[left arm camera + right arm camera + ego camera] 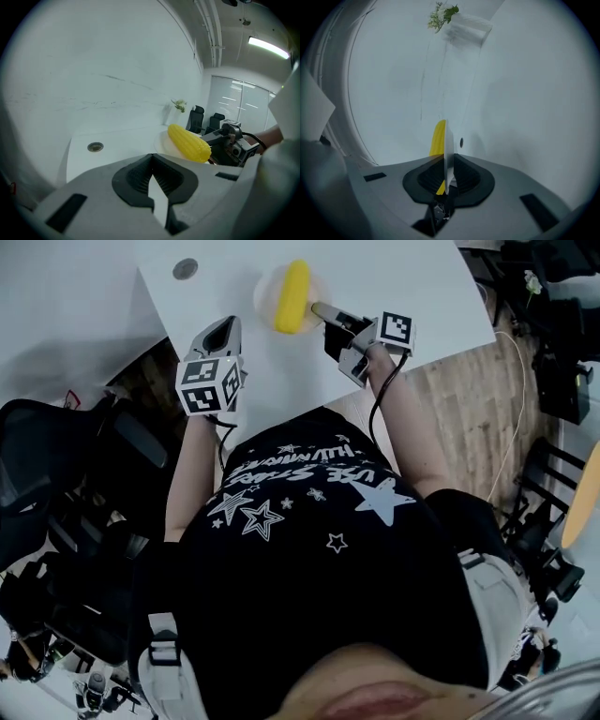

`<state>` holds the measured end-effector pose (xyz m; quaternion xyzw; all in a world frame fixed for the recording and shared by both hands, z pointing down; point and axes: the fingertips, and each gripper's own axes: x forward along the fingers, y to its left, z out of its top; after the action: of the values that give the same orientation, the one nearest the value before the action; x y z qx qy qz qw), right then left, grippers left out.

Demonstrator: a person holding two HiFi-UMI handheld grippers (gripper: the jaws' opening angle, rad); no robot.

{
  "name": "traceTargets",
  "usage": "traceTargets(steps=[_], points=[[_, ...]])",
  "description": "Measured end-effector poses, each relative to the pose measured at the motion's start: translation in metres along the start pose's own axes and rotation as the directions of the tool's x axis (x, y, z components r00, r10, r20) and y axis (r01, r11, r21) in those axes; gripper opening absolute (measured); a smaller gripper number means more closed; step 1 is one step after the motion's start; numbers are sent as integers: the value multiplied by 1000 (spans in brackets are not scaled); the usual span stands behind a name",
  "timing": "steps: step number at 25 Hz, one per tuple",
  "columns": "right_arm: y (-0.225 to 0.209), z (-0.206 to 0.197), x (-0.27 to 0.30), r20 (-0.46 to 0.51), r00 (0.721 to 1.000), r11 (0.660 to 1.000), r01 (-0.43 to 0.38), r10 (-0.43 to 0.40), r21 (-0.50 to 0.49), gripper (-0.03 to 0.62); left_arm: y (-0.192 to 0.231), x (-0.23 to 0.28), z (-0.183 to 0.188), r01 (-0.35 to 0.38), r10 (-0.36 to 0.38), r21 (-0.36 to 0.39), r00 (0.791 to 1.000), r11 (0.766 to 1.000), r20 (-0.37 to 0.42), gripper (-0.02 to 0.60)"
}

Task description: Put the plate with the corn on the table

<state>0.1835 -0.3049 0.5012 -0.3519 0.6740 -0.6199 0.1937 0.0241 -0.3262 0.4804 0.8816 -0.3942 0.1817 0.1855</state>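
Right gripper (321, 310) extended forward, clamped on plate (265, 289) rim (corn (292, 296) aboard); left gripper (225, 331) closed, empty.

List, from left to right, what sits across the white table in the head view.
Round grey metal grommet → left gripper → yellow corn cob on its pale round plate → right gripper, jaws clamped on the plate's rim.

The corn (292, 296) is bumpy and waxy (plastic, by the look), the plate (264, 294) smooth and slightly glossy, the table (412, 287) smooth matt, the floor (464, 399) wood-grained.
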Motion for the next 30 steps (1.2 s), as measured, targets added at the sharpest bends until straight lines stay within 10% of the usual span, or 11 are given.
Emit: traceTargets(steps=[30], points=[[-77, 73, 78, -333, 941, 995, 31, -61, -92, 41, 38, 86, -18, -210, 194, -160, 975, 965, -107, 6]])
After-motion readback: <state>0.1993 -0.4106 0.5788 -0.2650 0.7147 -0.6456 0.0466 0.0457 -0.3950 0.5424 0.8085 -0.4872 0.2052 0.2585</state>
